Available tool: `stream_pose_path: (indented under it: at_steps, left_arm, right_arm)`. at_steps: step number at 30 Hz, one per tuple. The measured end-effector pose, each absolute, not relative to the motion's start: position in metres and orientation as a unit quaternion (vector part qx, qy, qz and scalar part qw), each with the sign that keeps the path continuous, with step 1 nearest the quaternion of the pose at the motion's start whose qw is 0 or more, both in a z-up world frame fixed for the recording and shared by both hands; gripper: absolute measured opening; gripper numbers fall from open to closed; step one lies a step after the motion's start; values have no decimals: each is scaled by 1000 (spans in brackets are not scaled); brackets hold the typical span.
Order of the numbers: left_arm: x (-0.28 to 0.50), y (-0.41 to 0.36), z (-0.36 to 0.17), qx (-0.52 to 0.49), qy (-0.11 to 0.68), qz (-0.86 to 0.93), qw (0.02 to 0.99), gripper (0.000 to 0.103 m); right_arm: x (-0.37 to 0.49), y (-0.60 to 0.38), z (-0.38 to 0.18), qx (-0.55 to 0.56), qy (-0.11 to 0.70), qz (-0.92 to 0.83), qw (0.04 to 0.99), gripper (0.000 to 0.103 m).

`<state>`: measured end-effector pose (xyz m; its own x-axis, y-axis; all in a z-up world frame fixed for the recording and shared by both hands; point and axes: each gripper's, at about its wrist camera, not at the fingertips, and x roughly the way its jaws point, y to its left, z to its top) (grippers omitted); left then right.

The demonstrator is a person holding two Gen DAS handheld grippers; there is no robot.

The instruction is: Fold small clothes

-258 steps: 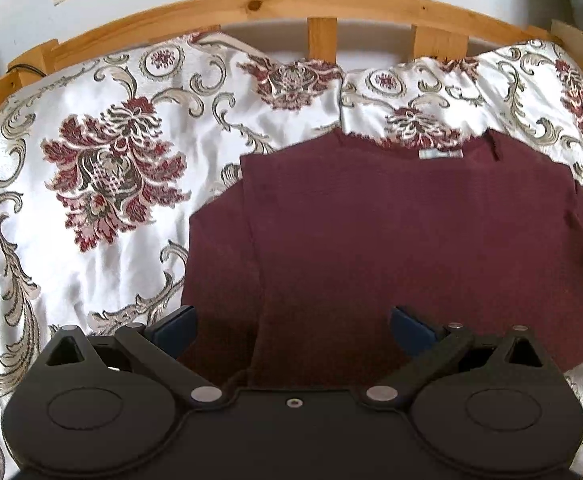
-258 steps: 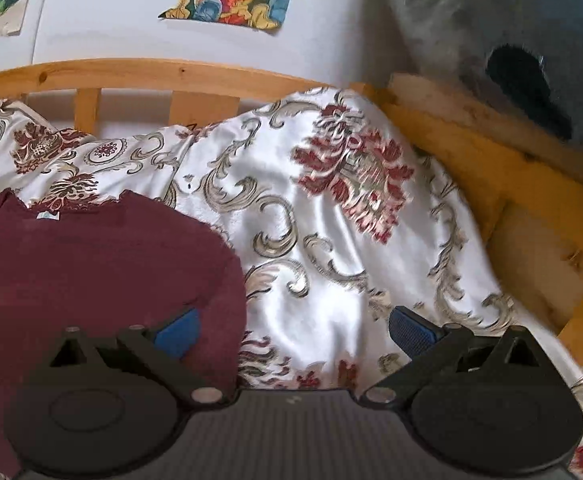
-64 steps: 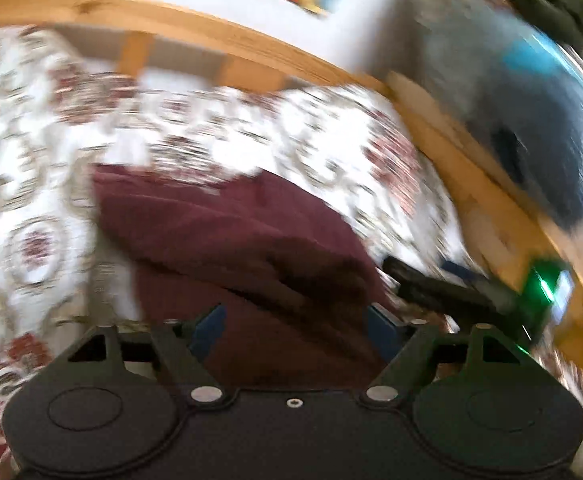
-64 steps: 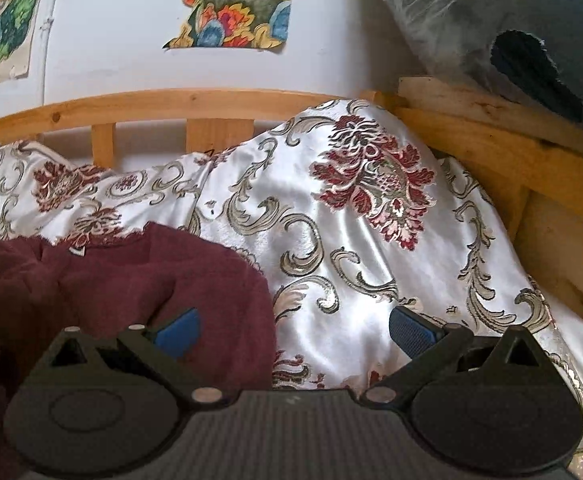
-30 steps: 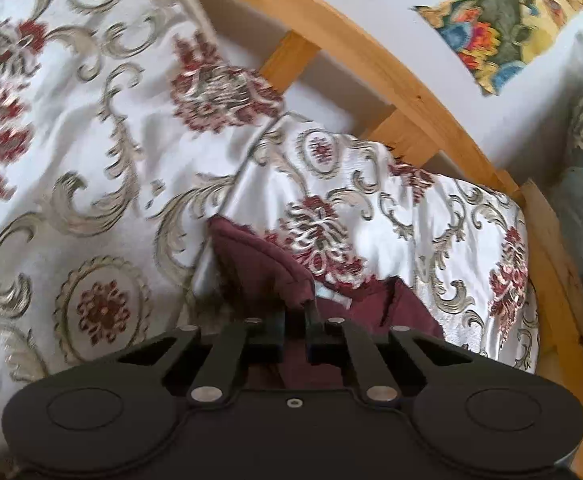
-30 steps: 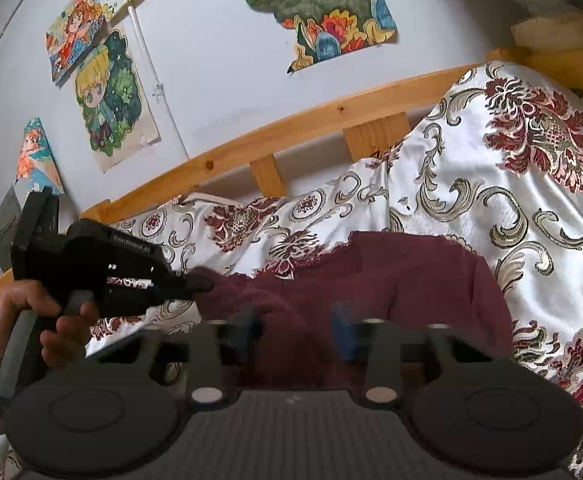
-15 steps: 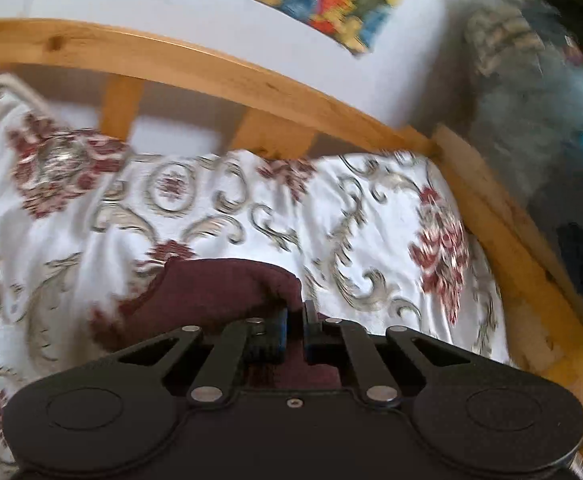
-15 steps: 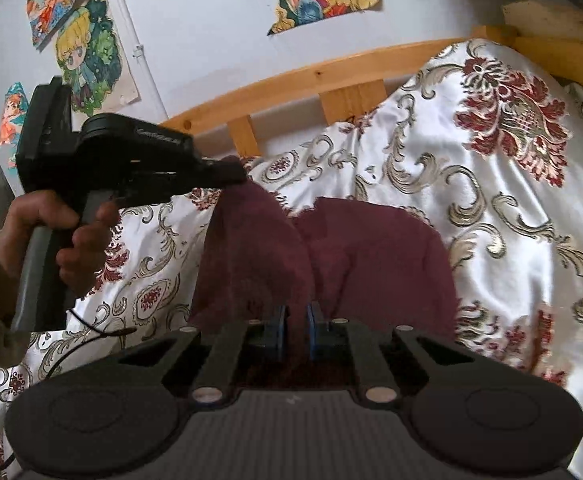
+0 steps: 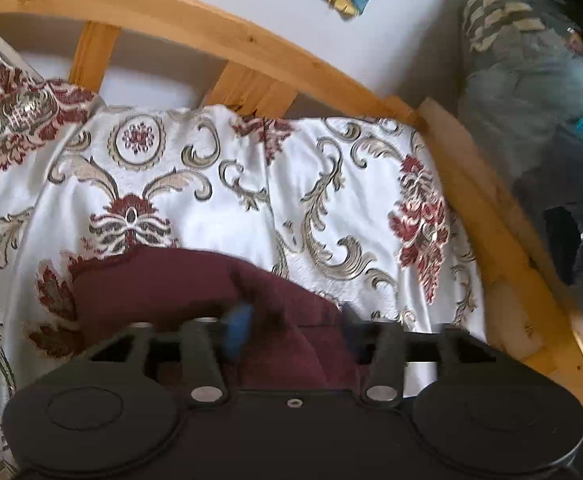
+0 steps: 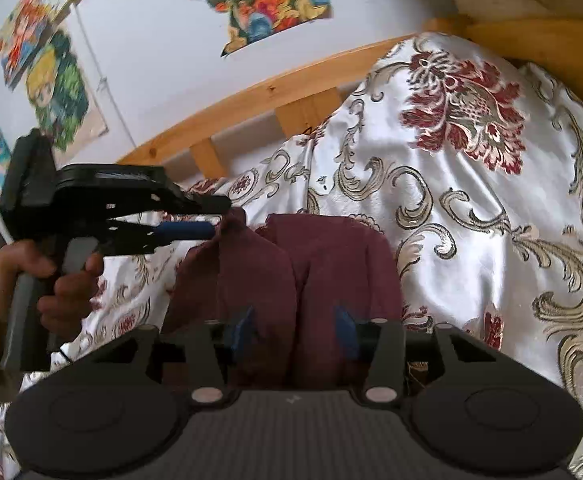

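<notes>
A dark maroon top lies folded over on the patterned white bedspread. In the right wrist view my right gripper is open, its blue pads astride the cloth near the front fold. The left gripper, held by a hand at the left, has its jaws apart at the top's far raised corner. In the left wrist view the left gripper is open and blurred, right above the maroon top.
A wooden bed rail curves along the back, with a side rail at the right. A grey bundle sits beyond the right rail. Posters hang on the white wall.
Both grippers were shut on the top half a second ago and have now opened. The lifted cloth has dropped onto the rest of the top, folded over.
</notes>
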<state>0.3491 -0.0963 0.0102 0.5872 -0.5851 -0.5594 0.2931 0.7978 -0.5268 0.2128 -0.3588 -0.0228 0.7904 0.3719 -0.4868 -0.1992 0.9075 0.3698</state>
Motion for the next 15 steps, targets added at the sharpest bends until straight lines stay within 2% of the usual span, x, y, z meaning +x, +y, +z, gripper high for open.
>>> stream_pose_path:
  at_steps: [2,6,12,15]
  left_arm:
    - [345,-93,17,-194,371,-252,873,77]
    - [326,-84,26,-176,355,-255,882,94]
    - [284,-60,24,-130,340,-247,898,102]
    - [266,-50,18,-106,347,-238,901,102]
  right_arm:
    - [215,-360,-26,159,278,152,935,69]
    - [218,-356,-28,158,262,156,939,77]
    - [223,-358,-30,165,256,156,940,89]
    - [226,-362,-31,173,254,154,939,94]
